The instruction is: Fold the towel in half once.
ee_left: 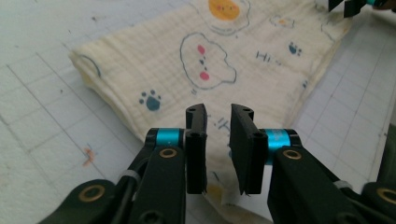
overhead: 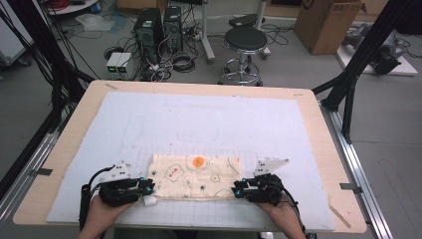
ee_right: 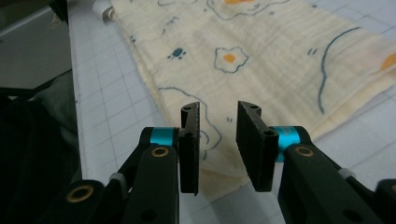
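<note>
A folded cream cloth (overhead: 194, 177) printed with cartoon eggs, paws and clouds lies flat near the front of the mat. My left gripper (overhead: 149, 188) is at its left near corner and my right gripper (overhead: 238, 190) at its right near corner. In the left gripper view the gripper (ee_left: 218, 140) is open, its jaws a narrow gap apart above the cloth (ee_left: 187, 60) edge. The right gripper view shows the gripper (ee_right: 218, 135) open the same way over the cloth (ee_right: 261, 51) corner. Neither holds anything. A small white tag (overhead: 149, 200) sticks out at the left corner.
The cloth rests on a white gridded mat (overhead: 199, 119) covering a wooden table (overhead: 69, 144). Beyond the table's far edge stand a black stool (overhead: 245, 42), computer towers (overhead: 149, 30) with cables, and a cardboard box (overhead: 328, 22). Black frame posts (overhead: 358, 59) flank the table.
</note>
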A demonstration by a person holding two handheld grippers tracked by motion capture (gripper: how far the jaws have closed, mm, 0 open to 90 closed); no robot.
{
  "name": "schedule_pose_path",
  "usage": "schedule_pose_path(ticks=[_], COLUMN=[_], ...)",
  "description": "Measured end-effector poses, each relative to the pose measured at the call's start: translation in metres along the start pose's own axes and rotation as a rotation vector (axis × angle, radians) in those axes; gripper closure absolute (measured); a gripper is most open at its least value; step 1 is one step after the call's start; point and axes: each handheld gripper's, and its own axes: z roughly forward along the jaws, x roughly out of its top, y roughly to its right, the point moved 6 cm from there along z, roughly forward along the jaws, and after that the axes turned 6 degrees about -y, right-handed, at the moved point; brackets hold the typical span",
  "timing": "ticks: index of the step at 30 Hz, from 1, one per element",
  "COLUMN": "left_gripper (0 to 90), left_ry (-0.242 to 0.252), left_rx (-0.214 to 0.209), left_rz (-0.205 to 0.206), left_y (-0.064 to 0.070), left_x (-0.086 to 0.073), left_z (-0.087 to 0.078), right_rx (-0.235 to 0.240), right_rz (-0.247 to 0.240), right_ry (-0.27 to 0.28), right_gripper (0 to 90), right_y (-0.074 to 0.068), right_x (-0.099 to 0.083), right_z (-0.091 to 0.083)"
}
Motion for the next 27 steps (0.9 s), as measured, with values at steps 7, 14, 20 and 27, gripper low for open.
schedule_pose_path(ticks=[7, 14, 20, 27], left_gripper=[73.7, 77.7, 83.1, 87.8], left_ry=[-0.029, -0.064, -0.069, -0.043], left_rx=[-0.026, -0.004, 0.011, -0.005], left_rz=[0.003, 0.015, 0.026, 0.019], left_y=[0.001, 0.0, 0.0, 0.0], left_x=[-0.006, -0.009, -0.01, -0.009], left_z=[-0.001, 0.001, 0.001, -0.004], right_rx=[0.013, -0.006, -0.008, 0.006], right_rz=[-0.024, -0.027, -0.034, -0.044], right_ry=[-0.001, -0.062, -0.076, -0.073], right_gripper=[67.0, 79.2, 86.3, 87.1], right_y=[-0.005, -0.003, -0.004, -0.005], right_x=[-0.003, -0.009, -0.01, -0.011], right_z=[-0.003, 0.003, 0.003, -0.001])
